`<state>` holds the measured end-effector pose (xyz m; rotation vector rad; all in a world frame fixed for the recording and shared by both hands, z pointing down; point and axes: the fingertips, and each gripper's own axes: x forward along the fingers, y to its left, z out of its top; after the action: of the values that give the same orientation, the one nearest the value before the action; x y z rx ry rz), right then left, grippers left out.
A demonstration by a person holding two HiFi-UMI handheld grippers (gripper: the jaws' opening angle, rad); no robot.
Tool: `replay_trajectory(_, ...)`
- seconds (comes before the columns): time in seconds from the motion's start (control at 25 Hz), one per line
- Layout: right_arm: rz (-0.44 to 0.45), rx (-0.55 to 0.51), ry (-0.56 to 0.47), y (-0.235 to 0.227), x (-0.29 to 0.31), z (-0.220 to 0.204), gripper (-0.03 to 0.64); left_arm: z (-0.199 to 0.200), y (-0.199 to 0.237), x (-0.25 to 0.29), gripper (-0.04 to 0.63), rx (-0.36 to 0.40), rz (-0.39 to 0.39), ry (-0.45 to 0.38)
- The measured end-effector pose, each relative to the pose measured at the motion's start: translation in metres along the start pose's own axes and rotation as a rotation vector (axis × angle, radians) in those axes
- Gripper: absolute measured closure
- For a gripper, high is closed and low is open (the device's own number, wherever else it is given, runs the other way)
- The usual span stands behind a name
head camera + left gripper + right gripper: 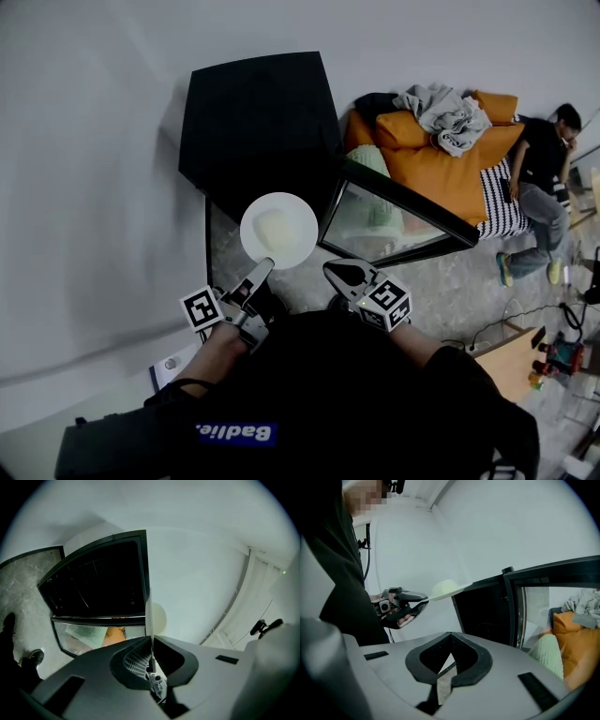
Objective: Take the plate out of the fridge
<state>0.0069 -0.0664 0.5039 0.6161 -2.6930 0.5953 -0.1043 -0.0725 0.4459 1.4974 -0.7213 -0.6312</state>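
Observation:
A round white plate (279, 231) with a pale lump of food on it hangs level in front of the black fridge (258, 122). My left gripper (265, 267) is shut on the plate's near rim. In the left gripper view the plate (148, 616) shows edge-on, pinched between the jaws of that gripper (151, 641). The fridge's glass door (394, 220) stands open to the right. My right gripper (339, 272) is shut with nothing in it, just before the door's lower corner. In the right gripper view the plate (447, 588) and the left gripper (419, 599) show at the left of the dark fridge opening (487, 611).
An orange sofa (441, 159) with grey clothes (448, 114) on it stands behind the door. A person (544, 178) sits at its right end. A wooden table corner (511, 361) lies at the lower right. A white wall (94, 169) runs along the left.

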Motion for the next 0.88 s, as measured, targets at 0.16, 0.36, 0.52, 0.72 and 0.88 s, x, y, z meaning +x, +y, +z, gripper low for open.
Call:
replay_trajectory(0.16,0.019,-0.013,-0.013,0.009,-0.001,0.008,0.620,-0.002,0.001,-0.002,0.575,-0.007,0.003,-0.007)
replay_trajectory(0.36,0.038,-0.030,-0.028,0.017,-0.006,0.013,0.620,-0.006,-0.003,-0.005,0.575,-0.001,0.007,-0.006)
replay_trajectory(0.52,0.047,-0.042,-0.034,0.020,-0.006,0.014,0.620,-0.007,-0.001,-0.006,0.575,0.006,0.008,-0.002)
replay_trajectory(0.72,0.049,-0.049,-0.039,0.021,-0.007,0.014,0.620,-0.009,-0.001,-0.006,0.575,0.018,0.010,0.004)
replay_trajectory(0.88,0.052,-0.053,-0.040,0.022,-0.007,0.013,0.620,-0.010,-0.003,-0.007,0.575,0.019,0.012,0.005)
